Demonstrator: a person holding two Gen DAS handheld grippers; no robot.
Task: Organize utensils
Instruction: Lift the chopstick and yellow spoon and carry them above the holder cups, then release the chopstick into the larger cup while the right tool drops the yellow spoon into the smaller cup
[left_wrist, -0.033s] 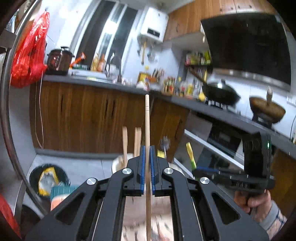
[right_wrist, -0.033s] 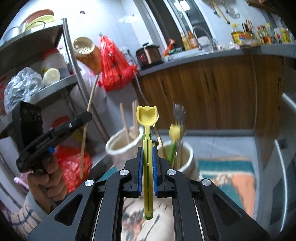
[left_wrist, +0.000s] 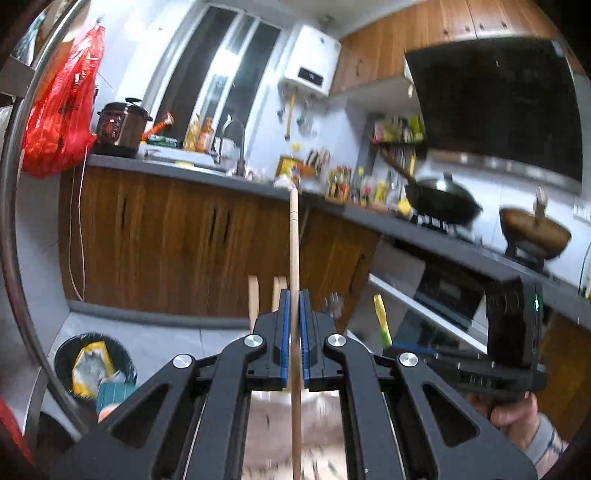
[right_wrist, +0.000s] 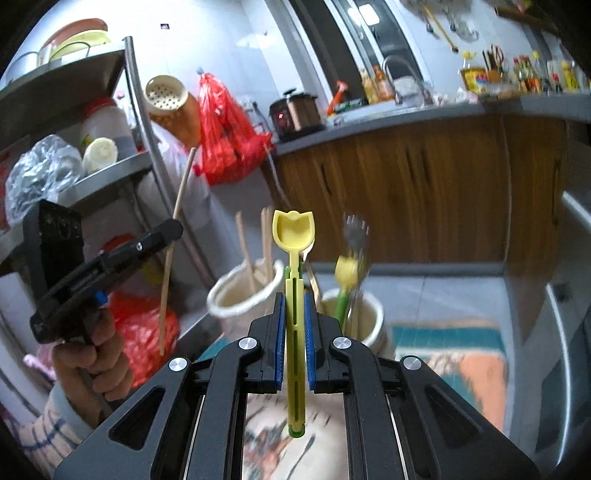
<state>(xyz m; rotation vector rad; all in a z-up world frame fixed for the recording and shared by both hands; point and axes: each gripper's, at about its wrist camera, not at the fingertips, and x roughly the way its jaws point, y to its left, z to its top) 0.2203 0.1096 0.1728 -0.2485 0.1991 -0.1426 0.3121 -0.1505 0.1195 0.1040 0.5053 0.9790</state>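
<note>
My left gripper (left_wrist: 294, 299) is shut on a long wooden chopstick (left_wrist: 294, 251) that stands upright between its blue pads; the same gripper (right_wrist: 173, 225) and chopstick (right_wrist: 177, 229) show at the left of the right wrist view. My right gripper (right_wrist: 294, 299) is shut on a yellow plastic spoon (right_wrist: 293, 230), bowl up. It also shows in the left wrist view (left_wrist: 399, 347). Beyond stand two cream holders: the left one (right_wrist: 240, 295) holds wooden chopsticks, the right one (right_wrist: 365, 317) holds a yellow-green spoon (right_wrist: 345, 273) and a metal fork (right_wrist: 355, 230).
A metal shelf rack (right_wrist: 92, 110) with jars and bags stands at the left. A red bag (right_wrist: 225, 125) hangs beside it. A wooden kitchen counter (left_wrist: 177, 236) runs behind. A black bin (left_wrist: 92, 365) sits on the floor. A wok (left_wrist: 439, 199) is on the stove.
</note>
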